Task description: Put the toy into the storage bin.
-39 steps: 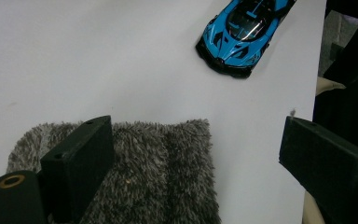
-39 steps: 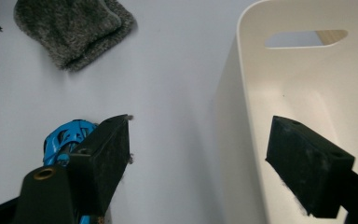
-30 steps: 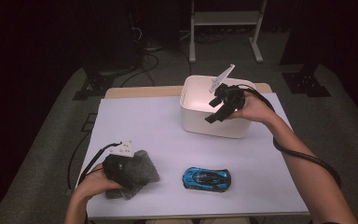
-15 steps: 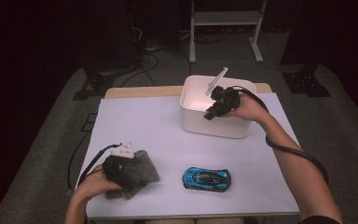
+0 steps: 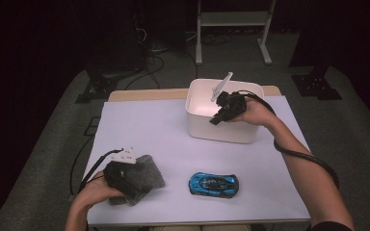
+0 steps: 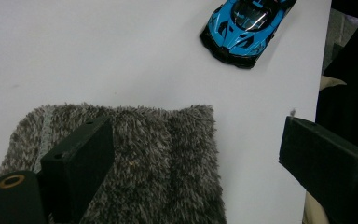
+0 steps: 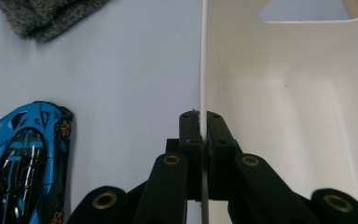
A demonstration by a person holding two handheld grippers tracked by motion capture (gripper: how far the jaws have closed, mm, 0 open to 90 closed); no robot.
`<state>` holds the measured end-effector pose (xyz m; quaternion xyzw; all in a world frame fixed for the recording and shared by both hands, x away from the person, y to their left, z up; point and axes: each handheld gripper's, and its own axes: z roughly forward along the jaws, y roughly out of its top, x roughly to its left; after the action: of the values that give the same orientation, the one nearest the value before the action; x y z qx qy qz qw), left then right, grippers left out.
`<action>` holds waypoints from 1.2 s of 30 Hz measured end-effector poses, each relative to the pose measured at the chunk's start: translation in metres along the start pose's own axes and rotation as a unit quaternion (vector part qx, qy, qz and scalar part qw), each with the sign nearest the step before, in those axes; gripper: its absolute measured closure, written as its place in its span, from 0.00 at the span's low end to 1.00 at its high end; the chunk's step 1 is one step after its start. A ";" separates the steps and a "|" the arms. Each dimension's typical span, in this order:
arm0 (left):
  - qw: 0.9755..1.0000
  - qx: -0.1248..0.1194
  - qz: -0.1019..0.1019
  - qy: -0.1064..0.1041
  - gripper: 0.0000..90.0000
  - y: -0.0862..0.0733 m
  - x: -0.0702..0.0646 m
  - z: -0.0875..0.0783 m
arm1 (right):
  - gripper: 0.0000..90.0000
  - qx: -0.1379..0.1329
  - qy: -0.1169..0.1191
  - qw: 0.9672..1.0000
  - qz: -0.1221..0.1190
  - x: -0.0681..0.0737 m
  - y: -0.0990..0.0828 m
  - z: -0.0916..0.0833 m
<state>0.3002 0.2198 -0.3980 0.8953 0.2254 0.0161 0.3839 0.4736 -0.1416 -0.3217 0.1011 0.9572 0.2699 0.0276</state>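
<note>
A white bin (image 5: pixel 200 91) stands at the back right of the table. My right gripper (image 5: pixel 218 118) reaches over its near wall and is shut on that thin wall; in the right gripper view the jaws (image 7: pixel 203 121) pinch the edge of the bin (image 7: pixel 284 93). A blue toy car (image 5: pixel 213 184) lies near the front edge, also in the left gripper view (image 6: pixel 244 25) and the right gripper view (image 7: pixel 25 163). At the front left, my left gripper (image 5: pixel 120 175) rests open over a grey fuzzy cloth (image 5: pixel 147 175), its jaws (image 6: pixel 200 140) standing wide above the cloth (image 6: pixel 168 163).
The white tabletop (image 5: pixel 164 130) lies bare between the cloth and the bin. A thick black cable (image 5: pixel 308 156) runs along the right forearm. Past the far edge are dark floor, cables and a metal stand (image 5: pixel 231 19).
The right gripper's jaws have come together on the bin's near wall, and the hand has shifted slightly left. The left hand, the cloth and the car have stayed put.
</note>
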 end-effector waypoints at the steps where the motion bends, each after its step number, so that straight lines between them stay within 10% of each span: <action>1: 1.000 0.000 0.000 0.000 0.11 0.000 0.000 0.000 | 0.96 -0.001 0.003 1.000 -0.006 0.002 0.000 0.000; 36: 1.000 0.004 0.004 0.004 0.11 -0.001 -0.009 0.000 | 0.95 -0.011 0.063 0.995 -0.082 0.084 0.012 0.009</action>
<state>0.2921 0.2168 -0.3974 0.8979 0.2230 0.0205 0.3789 0.3944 -0.1095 -0.3228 0.0043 0.9590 0.2832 -0.0093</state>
